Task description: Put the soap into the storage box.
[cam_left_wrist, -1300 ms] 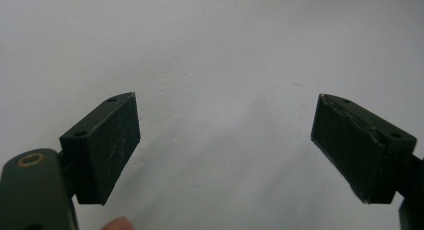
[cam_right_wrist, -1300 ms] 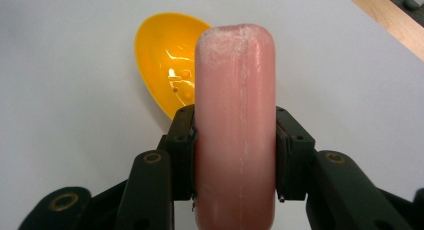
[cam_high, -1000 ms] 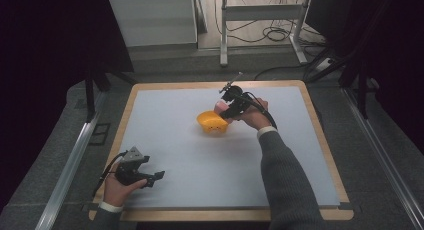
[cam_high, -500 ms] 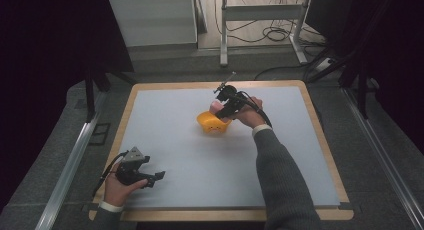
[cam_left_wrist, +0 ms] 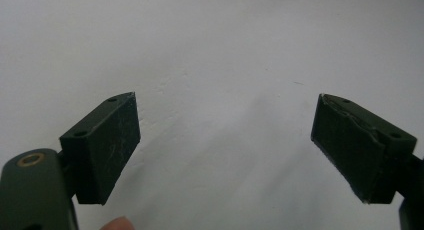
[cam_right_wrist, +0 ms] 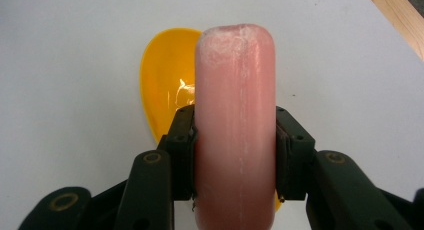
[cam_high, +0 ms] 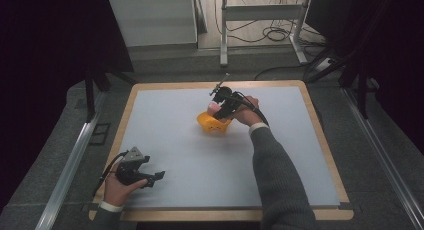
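Pink sausage [cam_right_wrist: 235, 125]: carried over yellow bowl [cam_right_wrist: 165, 85]

Sitting at frame centre in the right gripper view, clamped at mid-length between the right gripper [cam_right_wrist: 235, 155] pads, and hanging above the bowl, just above centre in the high view. Left gripper [cam_left_wrist: 225, 145] is resting wide open, holding nothing, lower left on the white mat [cam_high: 165, 120]. Pickup judged done; lowering and release into the bowl remaining

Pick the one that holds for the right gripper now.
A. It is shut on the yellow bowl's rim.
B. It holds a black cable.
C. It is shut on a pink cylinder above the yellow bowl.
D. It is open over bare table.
C: in the right gripper view the right gripper has both pads pressed on the sides of the pink cylinder, with the yellow bowl lying behind it on the table.
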`<state>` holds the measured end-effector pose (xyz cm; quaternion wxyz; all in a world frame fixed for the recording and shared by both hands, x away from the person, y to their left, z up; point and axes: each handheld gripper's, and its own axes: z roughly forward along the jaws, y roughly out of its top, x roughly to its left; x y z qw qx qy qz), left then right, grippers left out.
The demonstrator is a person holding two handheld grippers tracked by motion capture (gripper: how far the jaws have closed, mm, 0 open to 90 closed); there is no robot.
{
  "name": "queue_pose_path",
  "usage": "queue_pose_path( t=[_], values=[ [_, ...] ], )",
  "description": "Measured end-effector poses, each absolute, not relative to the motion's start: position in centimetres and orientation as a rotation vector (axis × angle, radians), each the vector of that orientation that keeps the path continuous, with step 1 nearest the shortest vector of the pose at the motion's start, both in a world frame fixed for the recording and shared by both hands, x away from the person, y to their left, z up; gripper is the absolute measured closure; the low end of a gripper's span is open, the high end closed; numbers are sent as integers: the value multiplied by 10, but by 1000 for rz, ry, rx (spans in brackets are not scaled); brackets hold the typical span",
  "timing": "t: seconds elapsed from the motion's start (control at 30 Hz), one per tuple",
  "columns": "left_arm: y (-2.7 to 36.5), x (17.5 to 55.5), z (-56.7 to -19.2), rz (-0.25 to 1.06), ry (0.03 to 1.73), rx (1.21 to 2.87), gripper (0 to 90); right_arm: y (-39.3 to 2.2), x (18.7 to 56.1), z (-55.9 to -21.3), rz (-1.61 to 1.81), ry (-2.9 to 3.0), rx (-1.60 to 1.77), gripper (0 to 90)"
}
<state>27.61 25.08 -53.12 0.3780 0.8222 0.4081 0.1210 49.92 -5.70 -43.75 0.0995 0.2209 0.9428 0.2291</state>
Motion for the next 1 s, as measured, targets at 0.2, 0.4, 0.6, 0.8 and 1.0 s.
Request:
queue_pose_path(
  t=[0.2, 0.4, 0.6, 0.8, 1.0],
  values=[
    [251, 276, -531, 309, 1044, 2096, 127, -51, 500, -443, 639, 2805, 563, 592],
    [251, 276, -531, 308, 1044, 2098, 128, -49, 502, -449, 609, 2808, 535, 591],
    [251, 276, -531, 308, 1043, 2099, 127, -48, 504, -456, 592, 2820, 528, 584],
    [250, 276, -531, 308, 1041, 2101, 127, -49, 502, -451, 658, 2808, 556, 531],
    [250, 276, -532, 308, 1040, 2105, 127, -59, 495, -441, 767, 2731, 712, 333]
  ],
)
